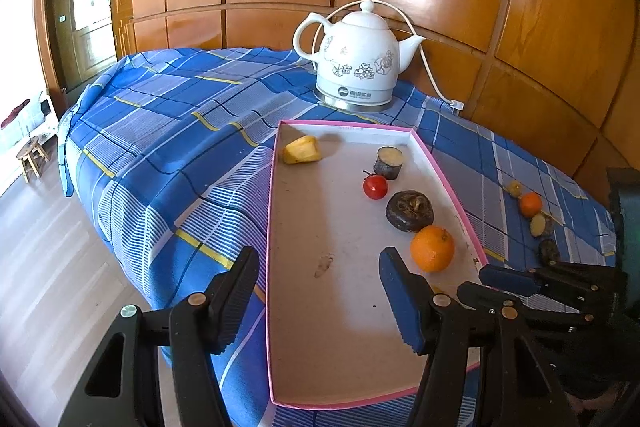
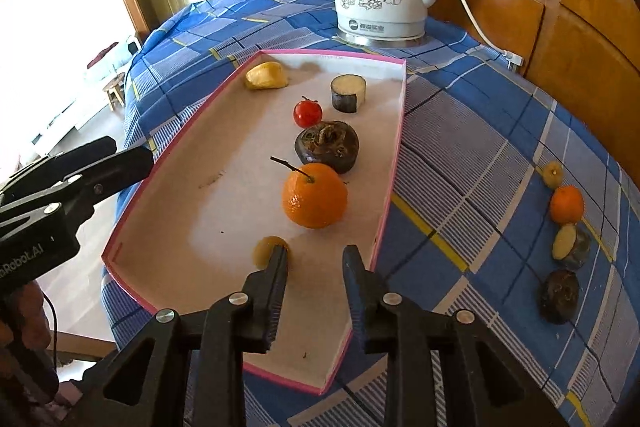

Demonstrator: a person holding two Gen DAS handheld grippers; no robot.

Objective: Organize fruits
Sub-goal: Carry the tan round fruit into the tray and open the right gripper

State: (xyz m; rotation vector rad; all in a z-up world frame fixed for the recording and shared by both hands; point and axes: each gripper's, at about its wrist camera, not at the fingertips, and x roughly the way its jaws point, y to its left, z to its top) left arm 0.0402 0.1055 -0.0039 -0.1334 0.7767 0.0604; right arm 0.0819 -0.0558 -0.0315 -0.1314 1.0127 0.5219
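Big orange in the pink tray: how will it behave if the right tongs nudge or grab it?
The orange is round and sits free on the flat tray floor, so a nudge probably rolls it. Its rind looks glossy, so it might slip in a light grip. The thin stem looks likely to snap if caught.

Pink-rimmed tray [image 2: 394, 131] on bed holds, far to near: yellow chunk [image 2: 267, 76], cut eggplant piece [image 2: 347, 93], tomato [image 2: 307, 113], dark chestnut [image 2: 327, 146], orange [image 2: 315, 195], small yellow fruit [image 2: 266, 250]. Four more fruits line the bed's right edge.
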